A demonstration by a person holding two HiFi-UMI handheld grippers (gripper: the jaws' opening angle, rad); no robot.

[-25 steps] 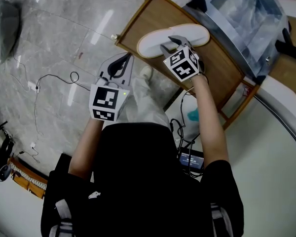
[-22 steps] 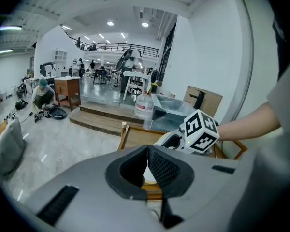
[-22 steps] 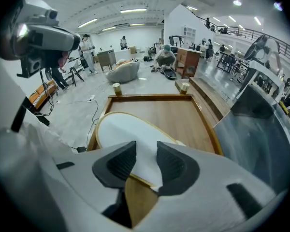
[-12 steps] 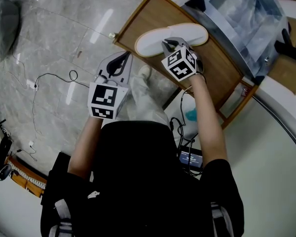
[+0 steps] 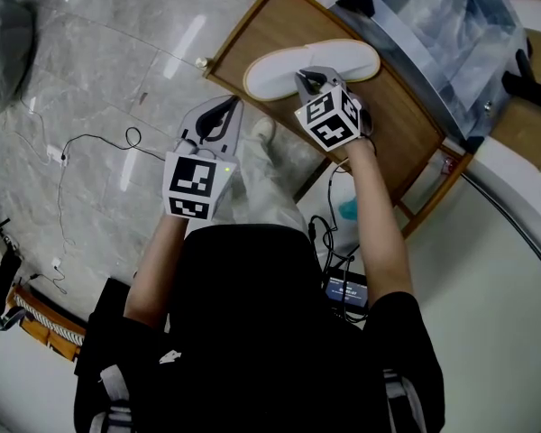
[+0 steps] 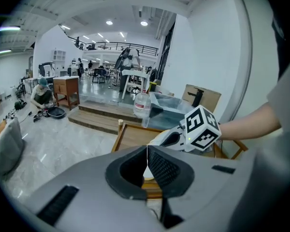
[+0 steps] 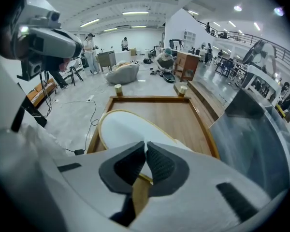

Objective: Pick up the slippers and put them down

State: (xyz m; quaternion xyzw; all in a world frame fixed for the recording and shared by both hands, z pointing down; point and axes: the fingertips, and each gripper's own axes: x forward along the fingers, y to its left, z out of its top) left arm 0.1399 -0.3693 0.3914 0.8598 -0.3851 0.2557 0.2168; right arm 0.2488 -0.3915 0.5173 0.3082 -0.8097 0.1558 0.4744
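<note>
One white slipper (image 5: 284, 69) with a tan rim lies on the low wooden table (image 5: 392, 120). My right gripper (image 5: 305, 80) points steeply down at the slipper's near edge. Its jaws have just been closing, and the pads now pinch that edge. The right gripper view shows the slipper (image 7: 128, 127) running away from the right gripper (image 7: 145, 148) over the table (image 7: 171, 115). My left gripper (image 5: 224, 108) hangs over the floor to the left of the table. The left gripper (image 6: 146, 150) is shut with nothing between its pads. No second slipper is in view.
A clear plastic box (image 5: 451, 25) stands along the table's far side. A grey cushion (image 5: 9, 48) and loose cables (image 5: 99, 142) lie on the stone floor at the left. The person's shoe (image 5: 267, 132) is just below the table's near edge.
The right gripper's jaws went from wide open to shut on the slipper's near edge. The slipper shifted slightly to the left. The left gripper hardly moved.
</note>
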